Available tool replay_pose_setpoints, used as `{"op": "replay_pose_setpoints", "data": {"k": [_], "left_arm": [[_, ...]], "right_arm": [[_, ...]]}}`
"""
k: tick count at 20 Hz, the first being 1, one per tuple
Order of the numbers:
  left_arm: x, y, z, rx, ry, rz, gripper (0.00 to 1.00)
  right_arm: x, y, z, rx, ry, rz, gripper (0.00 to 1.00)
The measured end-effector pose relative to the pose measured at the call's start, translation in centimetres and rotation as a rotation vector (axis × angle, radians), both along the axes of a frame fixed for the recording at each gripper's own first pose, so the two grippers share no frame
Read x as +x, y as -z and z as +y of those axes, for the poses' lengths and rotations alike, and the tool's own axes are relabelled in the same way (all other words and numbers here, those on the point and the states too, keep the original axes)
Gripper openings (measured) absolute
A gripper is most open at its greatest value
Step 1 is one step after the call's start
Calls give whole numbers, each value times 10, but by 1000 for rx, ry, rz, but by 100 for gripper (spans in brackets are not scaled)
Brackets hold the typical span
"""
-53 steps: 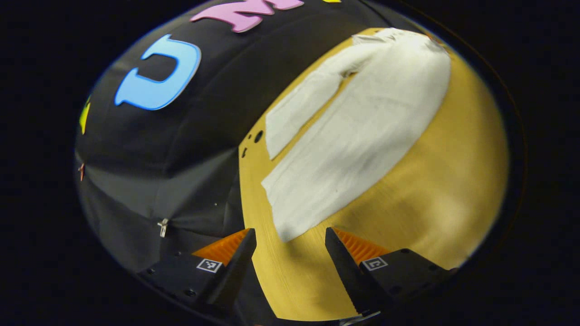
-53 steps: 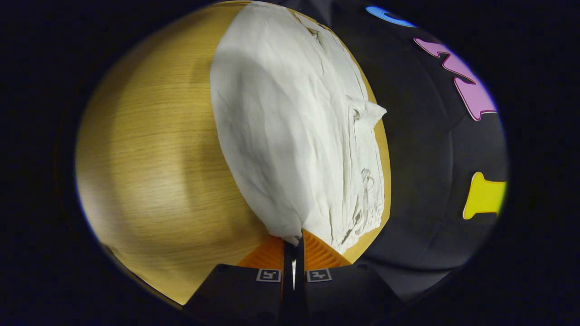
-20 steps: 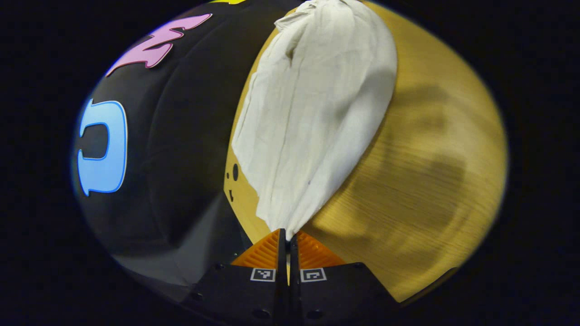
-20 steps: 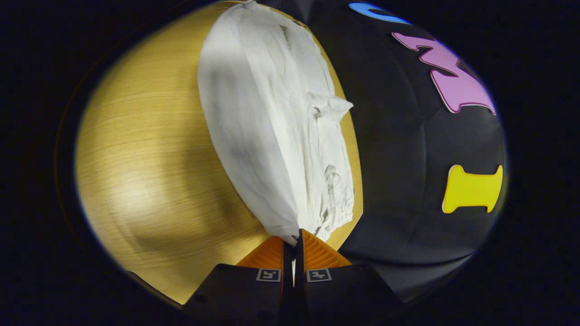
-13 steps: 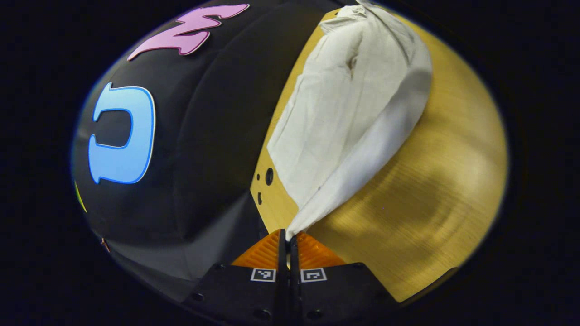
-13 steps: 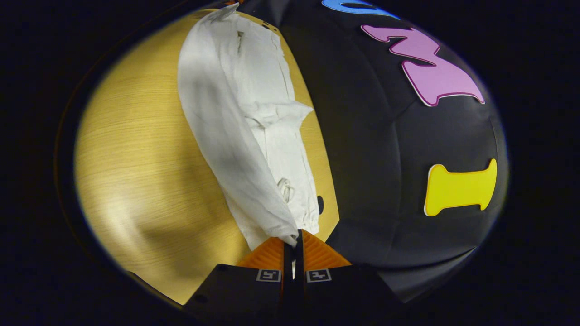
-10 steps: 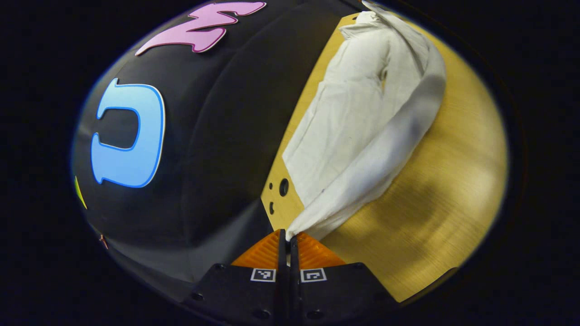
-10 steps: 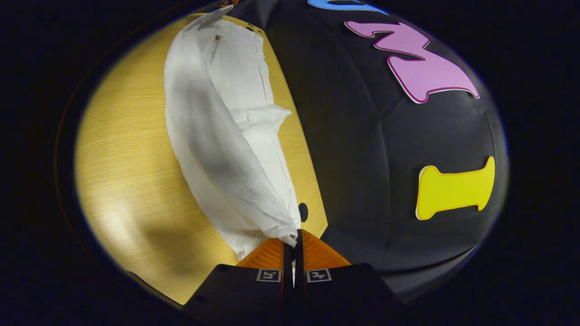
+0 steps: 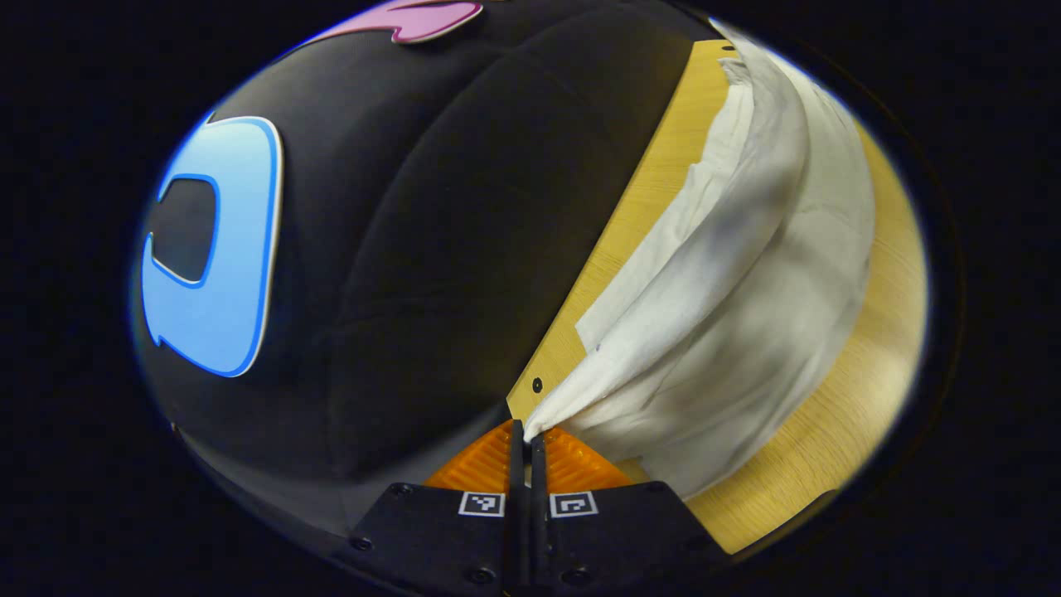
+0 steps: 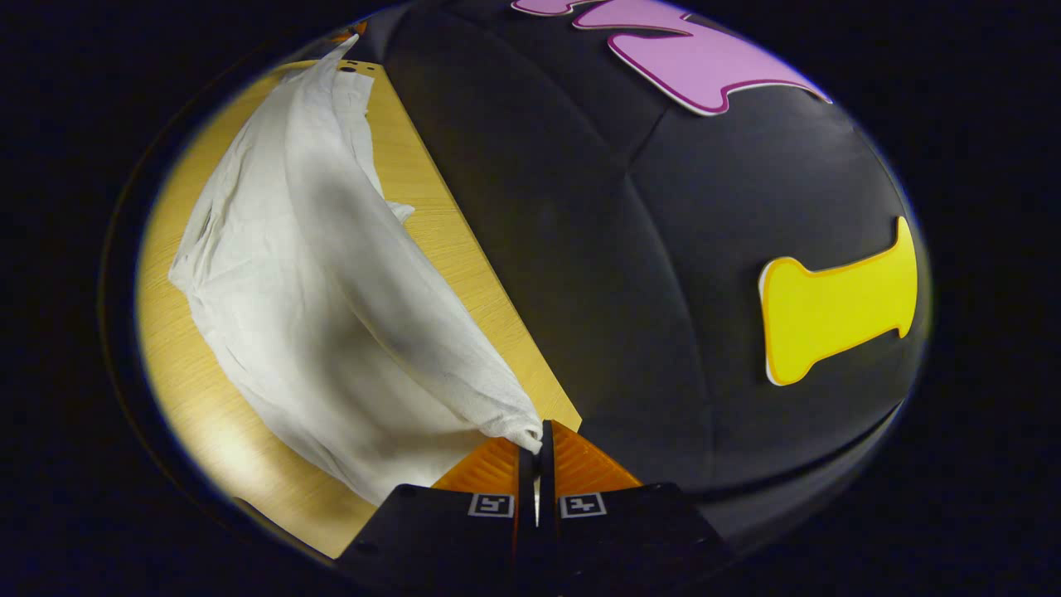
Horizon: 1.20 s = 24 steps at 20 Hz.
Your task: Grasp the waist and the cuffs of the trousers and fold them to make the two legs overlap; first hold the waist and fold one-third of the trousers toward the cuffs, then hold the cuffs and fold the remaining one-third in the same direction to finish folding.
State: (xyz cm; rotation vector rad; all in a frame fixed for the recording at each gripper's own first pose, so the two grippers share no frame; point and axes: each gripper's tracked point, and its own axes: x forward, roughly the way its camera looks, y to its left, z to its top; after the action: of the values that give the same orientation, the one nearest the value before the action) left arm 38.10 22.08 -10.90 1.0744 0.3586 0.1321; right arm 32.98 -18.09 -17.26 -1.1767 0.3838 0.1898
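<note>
Looking first at the white, crinkled cloth trousers (image 9: 746, 290), we see them in the left gripper view running from the bottom centre of the frame up to the upper right, one layer lifted off the light wooden table (image 9: 638, 215) and arching over the layer that lies flat beneath it. At the bottom centre we find the left gripper (image 9: 525, 435) with its two fingers pressed together on a corner of the raised cloth, which fans out from the tips. We think this corner is a cuff, though the blur along the fold keeps us from being sure.

In the right gripper view the same trousers (image 10: 315, 290) fill the left half of the frame, draped from the upper left down to the bottom centre, with a wrinkled lower layer spread on the wooden table (image 10: 448, 240) and an upper layer pulled taut above it. There the right gripper (image 10: 537, 438) is likewise clamped on a corner of the fabric, its fingers closed with only a thin slit between them.

Beyond the cloth, we see the table's straight far edge cutting diagonally across each frame, with small dark holes near its corner, and the black cloth booth wall (image 10: 663, 274) standing just behind that edge.
</note>
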Motion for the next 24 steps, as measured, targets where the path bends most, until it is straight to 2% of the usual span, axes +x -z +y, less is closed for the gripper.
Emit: {"op": "replay_pose_setpoints", "data": {"k": [4,6,7,8,9,10,11,12,13,14,15,16,18,20,24], "left_arm": [[45,33,-16,-13,-50,49,5],[51,50,-20,-35,-79,59,5],[51,54,-22,-45,-89,45,5],[50,55,-24,-66,-93,32,6],[48,53,-24,-100,-92,17,5],[47,50,-23,-121,-98,-7,6],[40,47,-21,-134,-111,-19,7],[33,44,-18,-144,-124,-28,15],[27,44,-14,-172,-135,-26,12],[21,46,-14,-213,-139,-21,34],[14,45,-10,-244,-150,-29,57],[5,41,-6,-276,-166,-47,67],[-10,37,4,-326,-198,-63,99],[-34,28,15,-379,-239,-90,96],[-83,8,31,-546,-287,-175,97]], "right_arm": [[31,36,-6,93,104,27,5],[36,55,-8,134,169,72,5],[37,61,-10,150,185,87,11],[36,61,-10,172,201,86,8],[34,64,-10,203,212,97,14],[30,62,-12,229,223,99,48],[27,61,-13,252,231,94,59],[23,57,-15,267,237,90,68],[23,54,-22,255,237,78,84],[16,49,-24,238,218,75,100],[12,44,-27,213,207,70,97],[5,41,-30,205,198,76,98],[-14,38,-37,225,215,78,98],[-34,33,-42,314,275,81,98],[-60,26,-54,577,434,42,98]]}}
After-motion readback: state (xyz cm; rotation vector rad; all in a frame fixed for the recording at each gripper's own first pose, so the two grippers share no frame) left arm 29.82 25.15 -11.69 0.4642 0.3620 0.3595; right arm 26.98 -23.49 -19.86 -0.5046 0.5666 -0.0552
